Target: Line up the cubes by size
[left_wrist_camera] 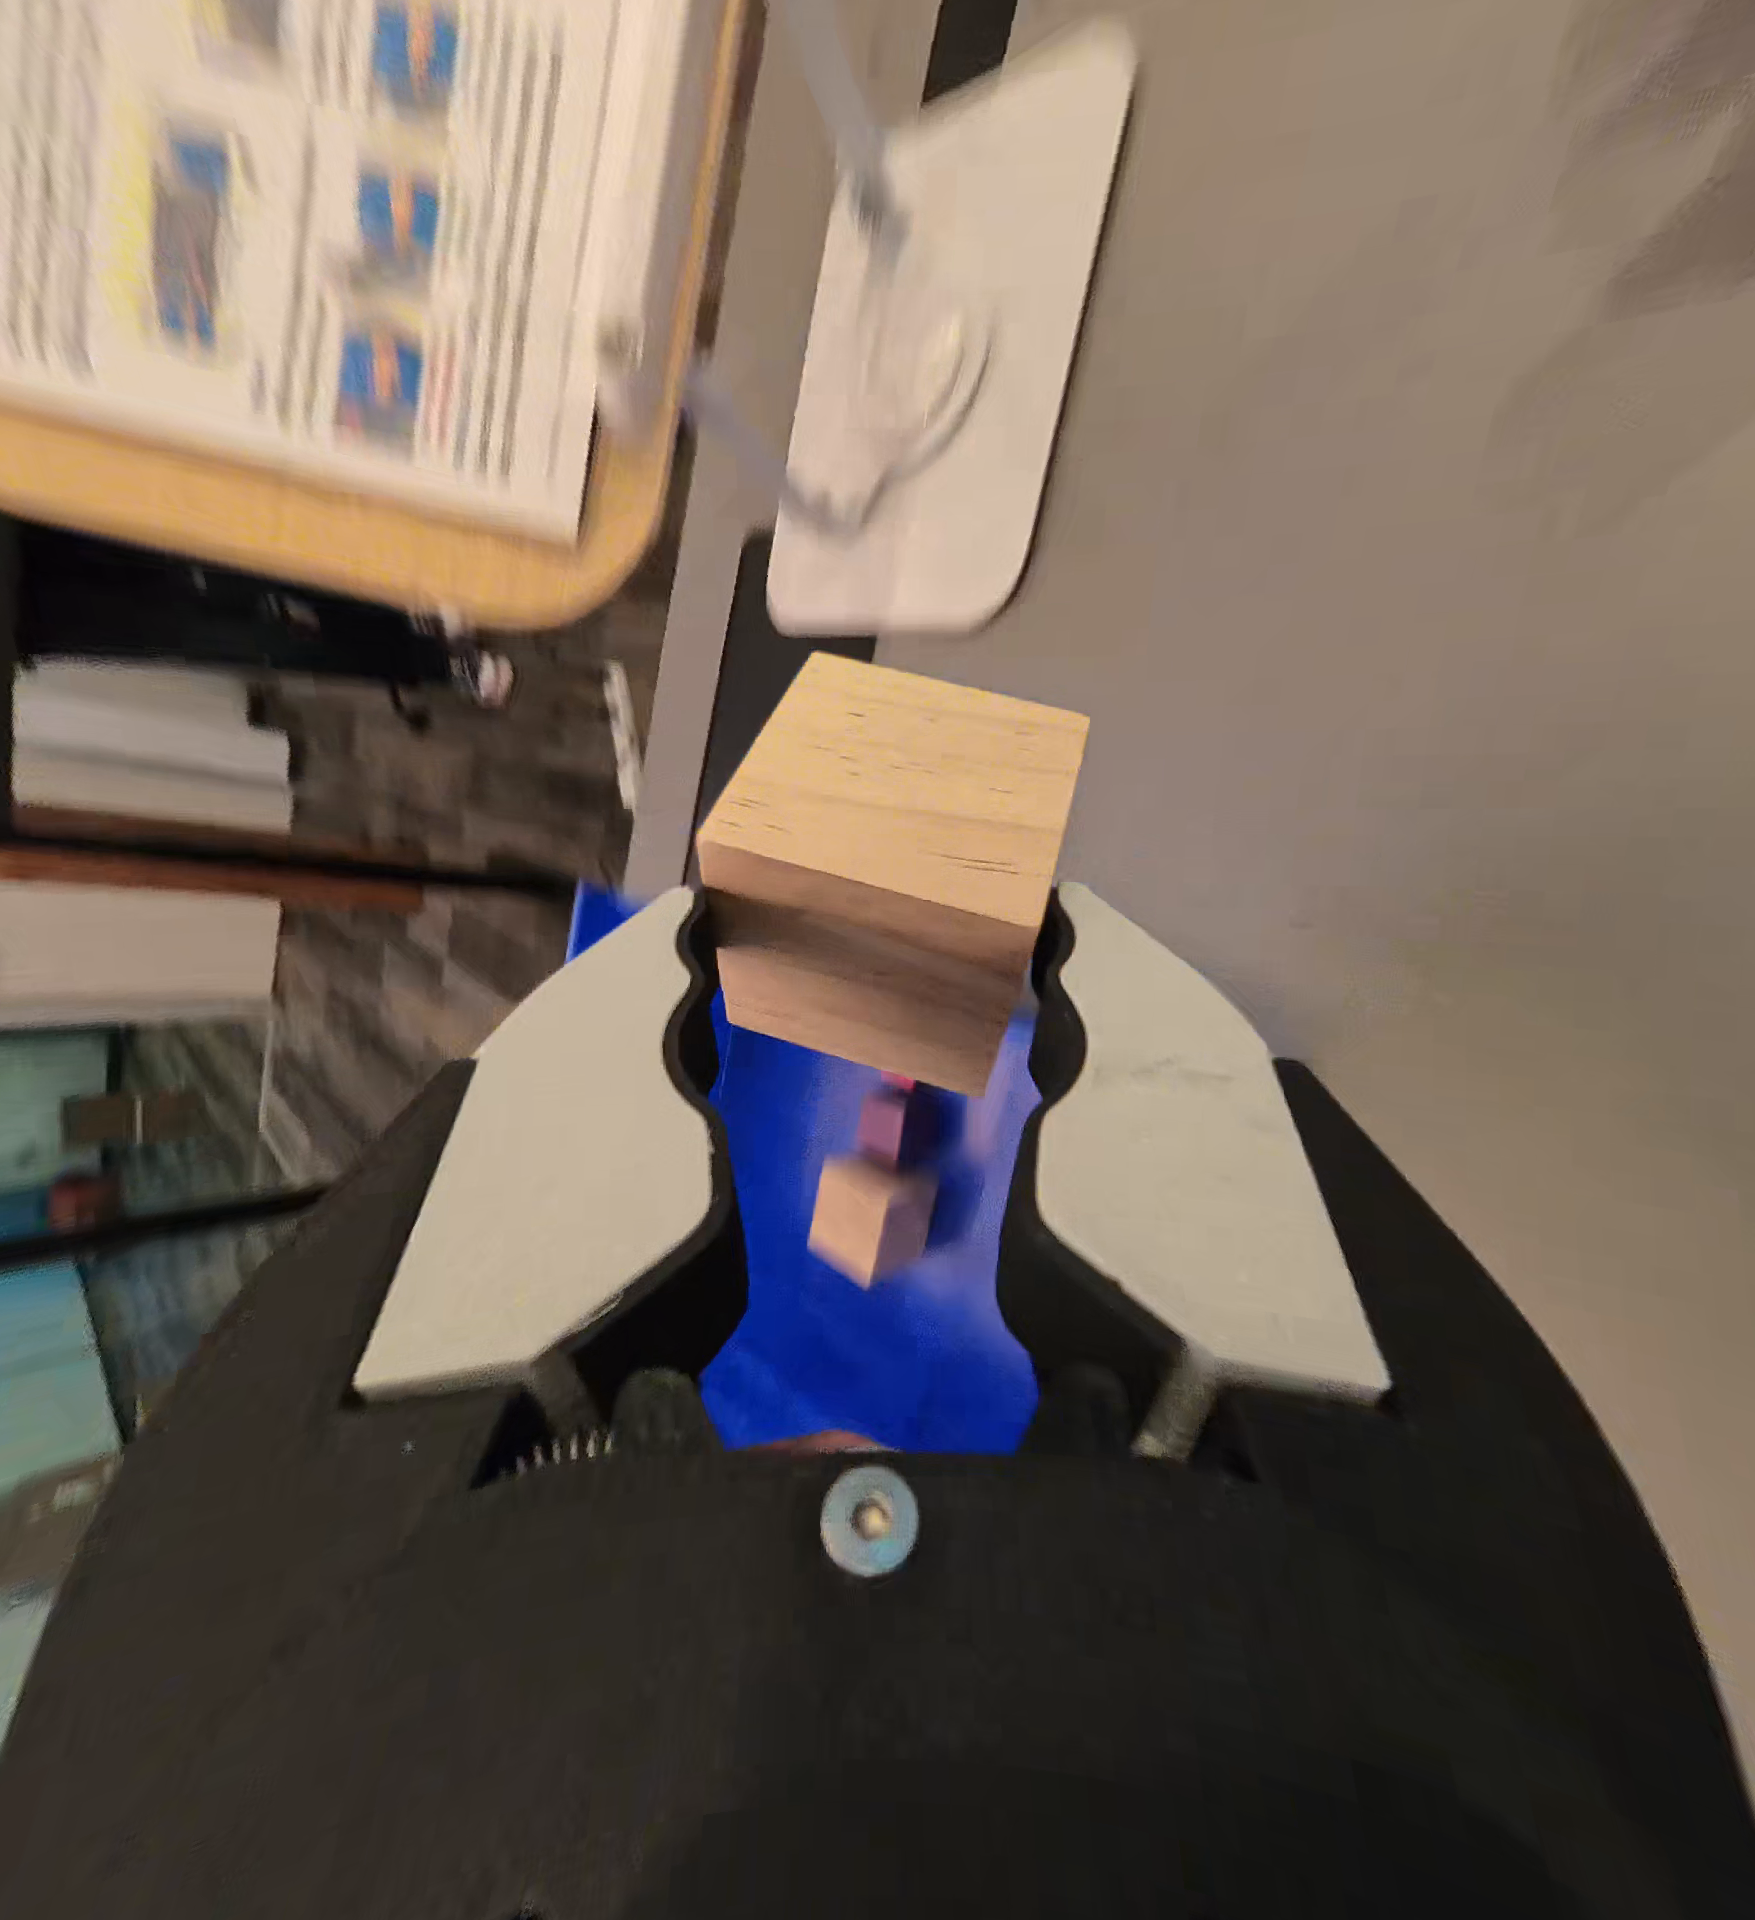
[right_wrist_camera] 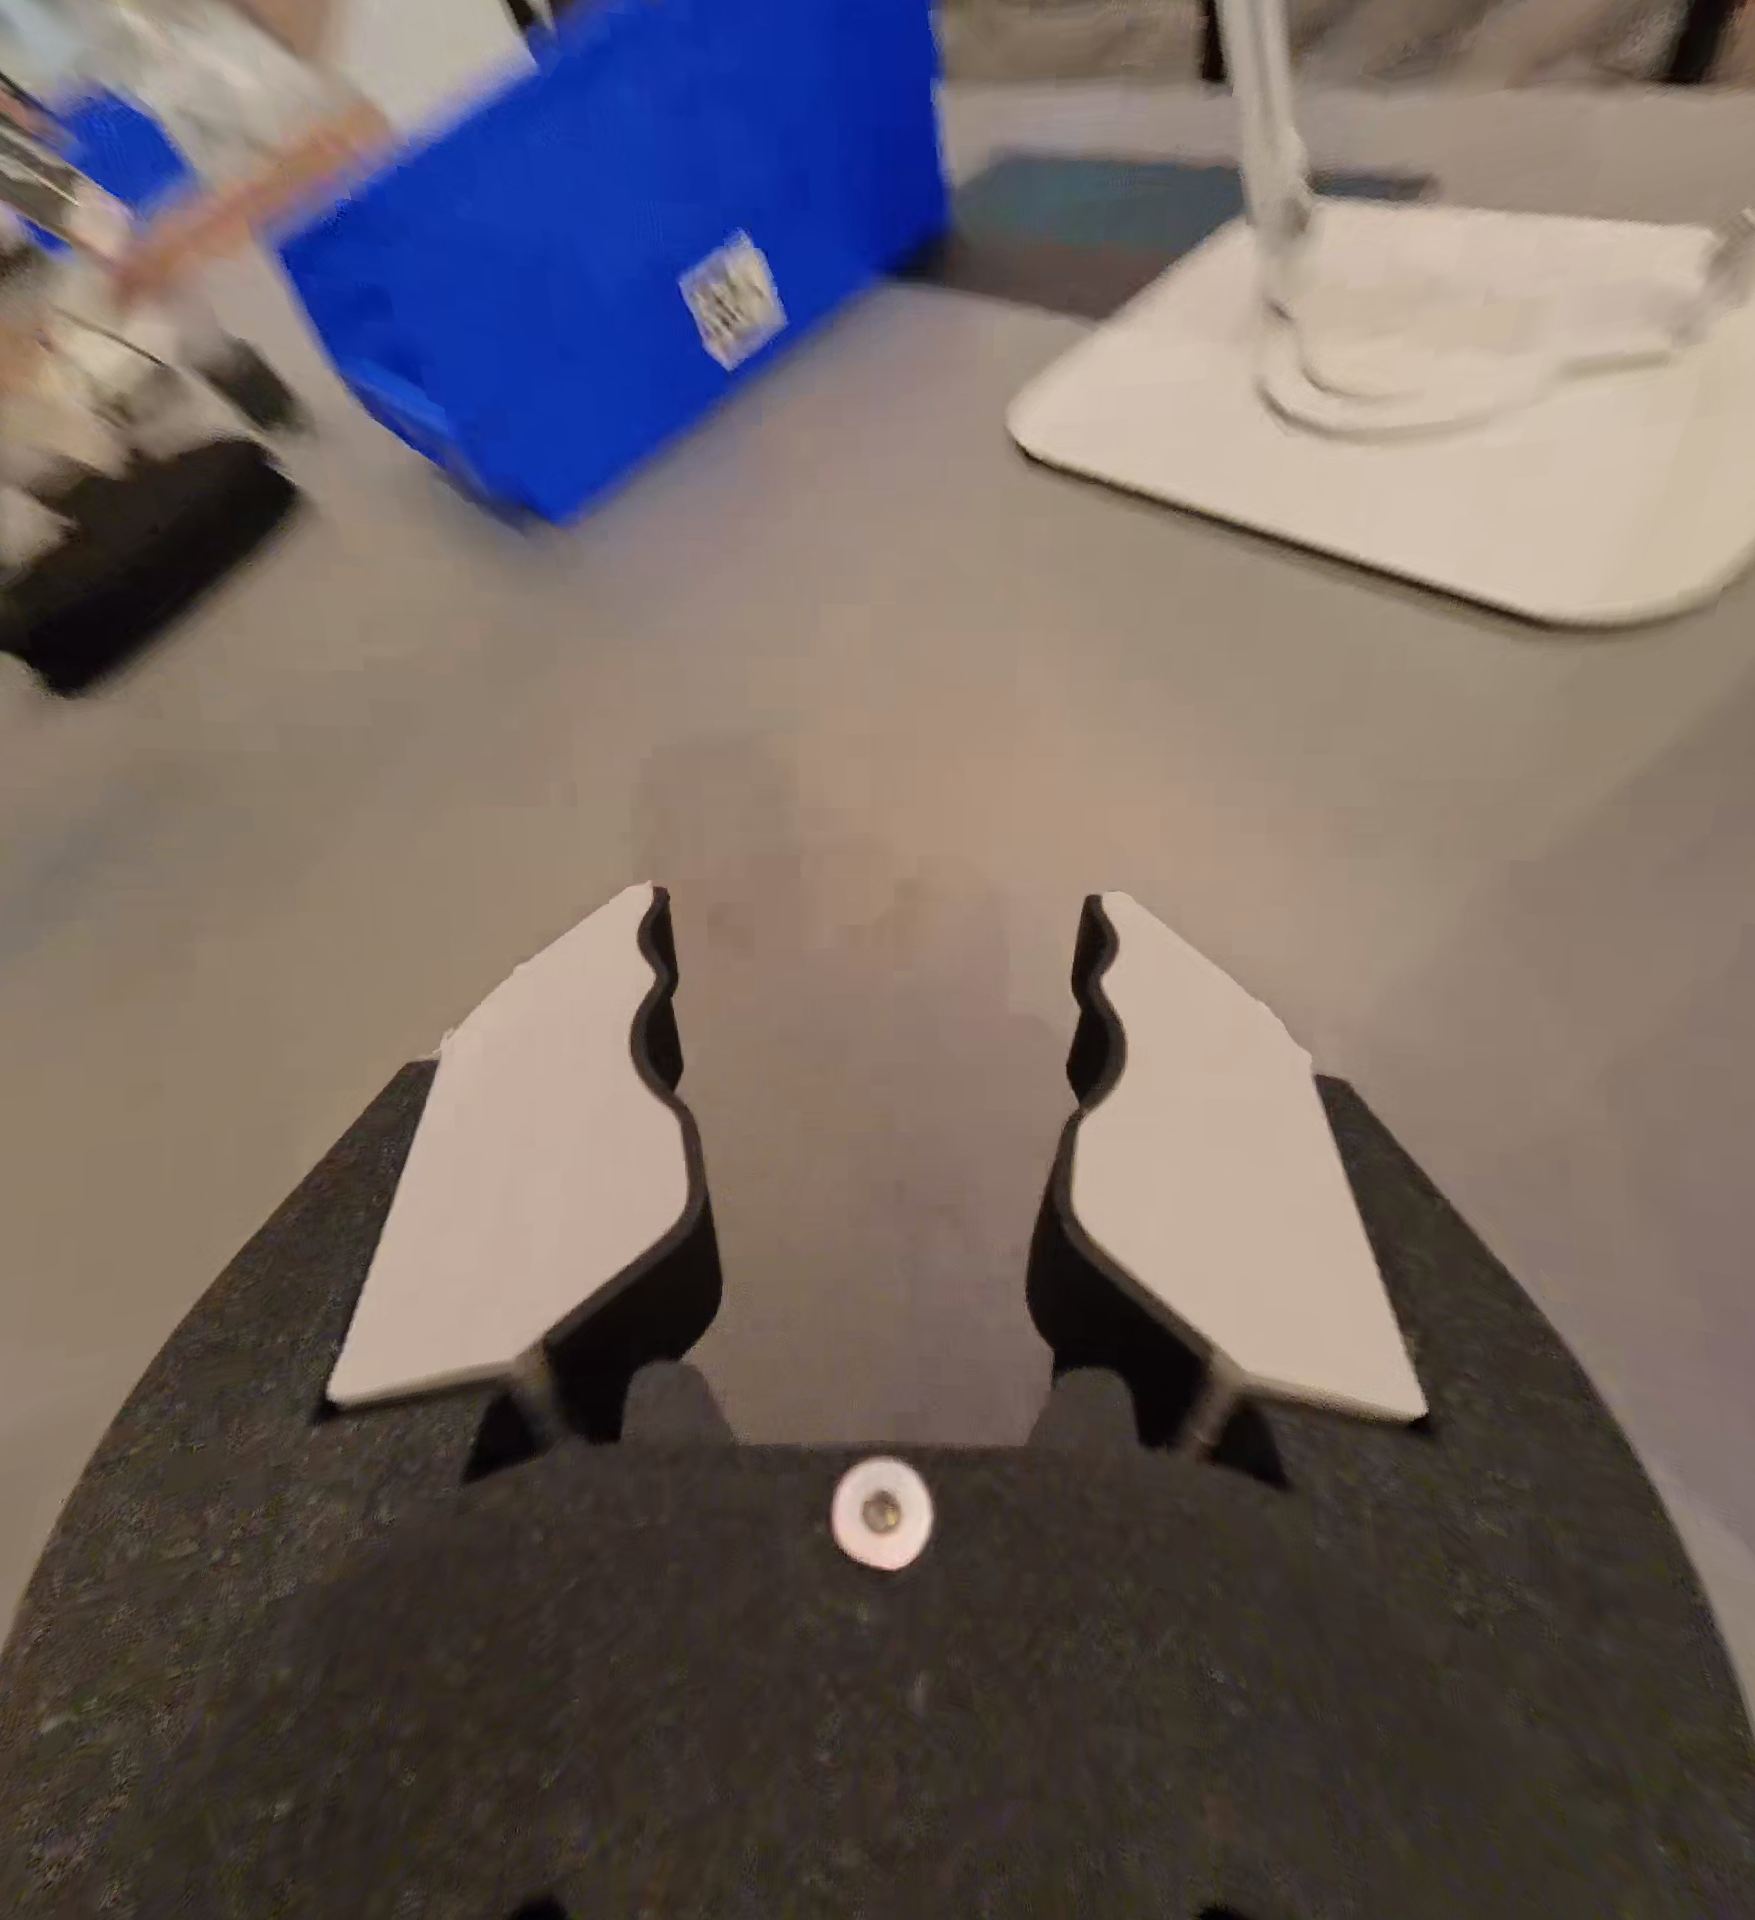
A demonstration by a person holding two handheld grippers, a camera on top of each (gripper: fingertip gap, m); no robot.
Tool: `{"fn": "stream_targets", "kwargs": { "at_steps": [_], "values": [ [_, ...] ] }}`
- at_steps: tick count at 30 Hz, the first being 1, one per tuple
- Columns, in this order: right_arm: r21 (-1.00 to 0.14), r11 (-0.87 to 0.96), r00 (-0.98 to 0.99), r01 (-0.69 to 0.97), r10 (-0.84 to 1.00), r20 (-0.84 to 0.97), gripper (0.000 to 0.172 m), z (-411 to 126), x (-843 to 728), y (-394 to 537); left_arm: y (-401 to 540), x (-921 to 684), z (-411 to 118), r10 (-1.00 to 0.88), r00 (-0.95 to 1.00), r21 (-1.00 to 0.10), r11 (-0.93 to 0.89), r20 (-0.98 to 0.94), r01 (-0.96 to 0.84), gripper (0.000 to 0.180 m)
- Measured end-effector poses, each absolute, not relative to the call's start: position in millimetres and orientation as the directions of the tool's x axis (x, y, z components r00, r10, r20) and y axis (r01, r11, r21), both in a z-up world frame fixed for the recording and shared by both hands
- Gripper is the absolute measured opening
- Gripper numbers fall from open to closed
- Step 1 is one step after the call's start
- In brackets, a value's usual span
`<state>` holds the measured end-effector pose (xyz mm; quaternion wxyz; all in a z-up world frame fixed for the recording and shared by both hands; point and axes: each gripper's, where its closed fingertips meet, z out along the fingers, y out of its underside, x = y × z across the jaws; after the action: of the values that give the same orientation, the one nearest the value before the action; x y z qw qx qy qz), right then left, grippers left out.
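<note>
We're mid-carry: left gripper (left_wrist_camera: 873, 935) clamps the large pale wooden cube (left_wrist_camera: 888, 842), lifted over the blue bin (left_wrist_camera: 852, 1351), a smaller wooden cube (left_wrist_camera: 868, 1216) at 6 o'clock below. Right gripper (right_wrist_camera: 873, 935) hangs wide open, empty, over the grey table (right_wrist_camera: 437, 831). Next, we judge: set it down at the row's big end.

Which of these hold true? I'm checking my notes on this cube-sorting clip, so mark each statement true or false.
1. The left tool grips a plain wooden cube. True.
2. The right tool holds a cube. False: its fingers stand apart over bare grey table.
3. A blue bin sits on the table. True.
4. The held cube is purple. False: it is light wood.
5. A white stand base rests on the table. True.
</note>
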<state>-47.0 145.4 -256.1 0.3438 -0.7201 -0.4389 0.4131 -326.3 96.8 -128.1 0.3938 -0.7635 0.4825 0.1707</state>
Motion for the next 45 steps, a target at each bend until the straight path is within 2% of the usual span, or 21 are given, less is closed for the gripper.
{"fn": "stream_targets", "kwargs": {
  "at_steps": [3,6,12,14,16,20,21,22,23,28,30,33,37,41,45],
  "values": [
    [-0.885,-0.415,0.115,0.212,0.910,-0.399,0.077,-211.8,-68.8,121.1,93.5,-250.8,-130.5,-0.614,0.457,-0.528,-0.076,-0.644,-0.846,0.058],
    [-0.861,-0.490,-0.025,0.136,0.867,-0.497,0.084,-181.3,-85.0,104.0,90.9,-186.7,-138.0,-0.622,0.414,-0.564,0.053,-0.665,-0.824,0.058],
    [-0.741,-0.663,-0.240,0.112,0.705,-0.667,0.091,-160.0,-97.5,84.6,82.6,-99.7,-143.3,-0.637,0.382,-0.634,0.223,-0.670,-0.740,0.058],
    [-0.716,-0.691,-0.319,0.096,0.660,-0.680,0.088,-152.4,-95.4,76.3,80.3,-83.2,-147.3,-0.647,0.368,-0.642,0.250,-0.668,-0.725,0.058],
    [-0.706,-0.704,-0.360,0.075,0.642,-0.677,0.067,-147.9,-90.6,73.8,80.8,-73.5,-151.7,-0.637,0.362,-0.634,0.264,-0.680,-0.726,0.058],
    [-0.706,-0.704,-0.334,0.069,0.651,-0.682,0.063,-153.8,-82.7,77.8,84.3,-66.0,-159.2,-0.634,0.376,-0.645,0.260,-0.675,-0.719,0.058],
    [-0.722,-0.689,-0.315,0.068,0.672,-0.670,0.063,-155.0,-79.8,79.6,84.3,-63.1,-160.5,-0.643,0.383,-0.656,0.253,-0.663,-0.711,0.066],
    [-0.738,-0.672,-0.298,0.067,0.692,-0.657,0.063,-154.5,-75.1,82.6,86.0,-62.2,-158.4,-0.636,0.409,-0.672,0.240,-0.654,-0.701,0.086],
    [-0.750,-0.658,-0.280,0.063,0.710,-0.646,0.063,-151.9,-68.6,88.0,86.9,-63.3,-155.2,-0.623,0.429,-0.680,0.235,-0.654,-0.694,0.097],
    [-0.896,-0.436,-0.077,0.079,0.894,-0.442,0.063,-129.1,-11.2,149.7,85.1,-83.1,-160.3,-0.632,0.484,-0.721,0.177,-0.605,-0.670,0.082],
    [-0.942,-0.305,0.042,0.141,0.952,-0.302,0.063,-119.4,17.8,187.6,82.4,-91.0,-172.1,-0.651,0.488,-0.728,0.147,-0.581,-0.670,0.067],
    [-0.943,-0.128,0.187,0.308,0.980,-0.071,0.063,-112.8,57.9,247.9,78.0,-102.2,-191.7,-0.661,0.481,-0.707,0.108,-0.576,-0.699,0.058],
    [-0.832,-0.010,0.235,0.554,0.961,0.145,0.063,-128.4,94.6,317.9,70.2,-109.6,-208.8,-0.684,0.501,-0.723,0.058,-0.531,-0.688,0.051],
    [-0.593,0.097,0.107,0.800,0.948,0.300,0.063,-174.4,112.7,361.6,65.3,-115.7,-221.2,-0.690,0.512,-0.721,0.020,-0.511,-0.693,0.043],
    [-0.370,0.176,-0.052,0.912,0.946,0.320,0.063,-219.4,116.8,386.8,60.8,-117.9,-229.0,-0.691,0.509,-0.708,0.004,-0.512,-0.706,0.042]
  ]
}}
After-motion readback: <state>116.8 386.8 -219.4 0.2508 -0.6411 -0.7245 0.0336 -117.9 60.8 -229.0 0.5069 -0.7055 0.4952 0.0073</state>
